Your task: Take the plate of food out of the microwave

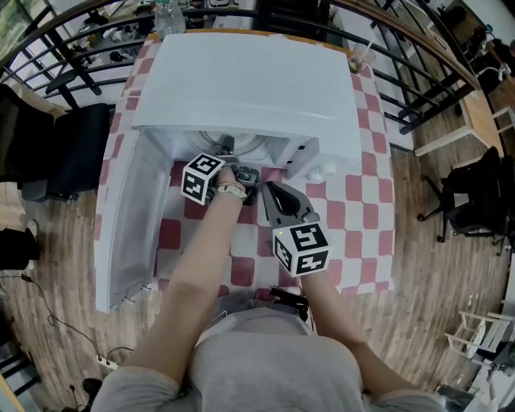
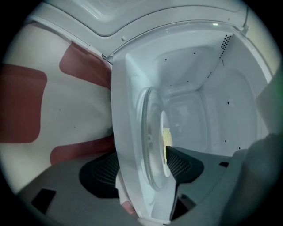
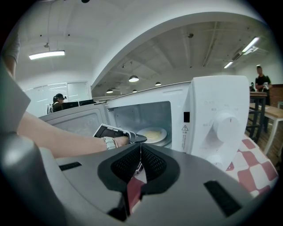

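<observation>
The white microwave point(image 1: 249, 80) stands on the checked table with its door point(image 1: 125, 217) swung open to the left. Inside, a white plate point(image 3: 152, 133) of yellow food point(image 2: 167, 137) rests on the glass turntable point(image 2: 148, 132). My left gripper point(image 1: 229, 149) reaches into the cavity mouth, turned on its side. In the left gripper view, my left gripper point(image 2: 141, 163) is open. One pad sits over the plate's near rim beside the food. The other is partly hidden behind the microwave's white front sill. My right gripper point(image 1: 269, 189) hovers outside in front, and in its own view my right gripper point(image 3: 140, 152) is shut on nothing.
The red and white checked cloth point(image 1: 362, 201) covers the table around the microwave. The control panel with a round knob point(image 3: 225, 126) is right of the cavity. A water bottle point(image 1: 169, 16) stands behind the microwave. A black chair point(image 1: 72, 145) and railings flank the table.
</observation>
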Available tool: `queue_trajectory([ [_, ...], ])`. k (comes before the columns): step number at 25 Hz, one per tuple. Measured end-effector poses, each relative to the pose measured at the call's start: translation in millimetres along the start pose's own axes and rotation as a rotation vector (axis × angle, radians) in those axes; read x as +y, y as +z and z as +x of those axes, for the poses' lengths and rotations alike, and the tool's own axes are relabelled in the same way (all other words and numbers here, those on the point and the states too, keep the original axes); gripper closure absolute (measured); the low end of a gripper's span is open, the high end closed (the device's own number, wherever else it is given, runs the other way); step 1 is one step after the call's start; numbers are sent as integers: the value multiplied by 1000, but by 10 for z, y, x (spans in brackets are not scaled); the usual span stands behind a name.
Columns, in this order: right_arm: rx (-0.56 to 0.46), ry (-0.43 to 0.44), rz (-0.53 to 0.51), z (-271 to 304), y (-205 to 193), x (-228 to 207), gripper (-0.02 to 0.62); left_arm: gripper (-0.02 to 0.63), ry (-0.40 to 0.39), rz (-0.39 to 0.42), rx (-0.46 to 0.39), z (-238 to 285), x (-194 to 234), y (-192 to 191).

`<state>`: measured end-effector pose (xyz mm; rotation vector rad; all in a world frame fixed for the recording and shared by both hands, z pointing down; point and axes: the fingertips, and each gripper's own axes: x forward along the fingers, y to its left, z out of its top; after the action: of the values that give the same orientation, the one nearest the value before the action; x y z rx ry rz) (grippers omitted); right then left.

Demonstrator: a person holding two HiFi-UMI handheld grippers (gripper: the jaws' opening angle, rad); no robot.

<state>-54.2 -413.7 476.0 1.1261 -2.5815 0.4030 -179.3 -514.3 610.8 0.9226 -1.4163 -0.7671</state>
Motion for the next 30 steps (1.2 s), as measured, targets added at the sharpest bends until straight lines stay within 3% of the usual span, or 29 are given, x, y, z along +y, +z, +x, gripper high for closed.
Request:
queue_trajectory([
  [4,3,0,1,-10,-18,3,568,287,51,-22,1,14,39,5],
  [12,5,-3,2,-70,-41,45,568,292,43,21,43,-36,52,-22],
  [30,-9,-9,2,-273,-70,121,568,413,31,28,58,-304,60,-76],
])
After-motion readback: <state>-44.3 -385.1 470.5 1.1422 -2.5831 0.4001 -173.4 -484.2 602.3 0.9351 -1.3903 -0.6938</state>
